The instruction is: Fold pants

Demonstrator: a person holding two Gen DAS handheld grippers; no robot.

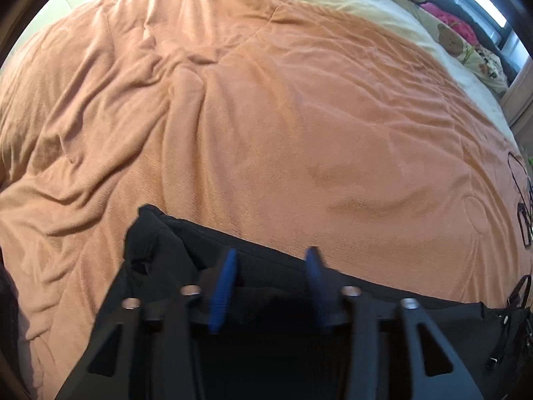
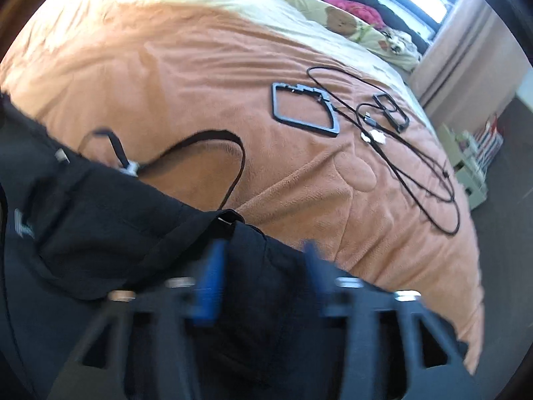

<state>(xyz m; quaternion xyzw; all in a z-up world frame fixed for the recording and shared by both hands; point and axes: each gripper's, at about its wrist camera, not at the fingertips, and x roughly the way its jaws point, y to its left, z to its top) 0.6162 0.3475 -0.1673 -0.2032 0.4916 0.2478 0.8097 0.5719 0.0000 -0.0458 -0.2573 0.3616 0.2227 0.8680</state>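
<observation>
Black pants [image 1: 173, 250] lie on an orange blanket [image 1: 266, 116] at the near edge of the bed. My left gripper [image 1: 271, 256] is open, its blue fingers [image 1: 226, 280] spread over the far edge of the black cloth, nothing held. In the right wrist view the pants [image 2: 100, 213] show their waist end with a black strap and metal buckle [image 2: 131, 166]. My right gripper [image 2: 263, 250] is open above a fold of the pants; its fingers are blurred by motion.
A grey square frame [image 2: 303, 110], a small black frame [image 2: 391, 111] and a long black cable [image 2: 416, 173] lie on the blanket to the right. Stuffed toys and pillows [image 2: 349, 20] sit at the bed's far end by the window. Floor and a shelf [image 2: 473, 163] lie right.
</observation>
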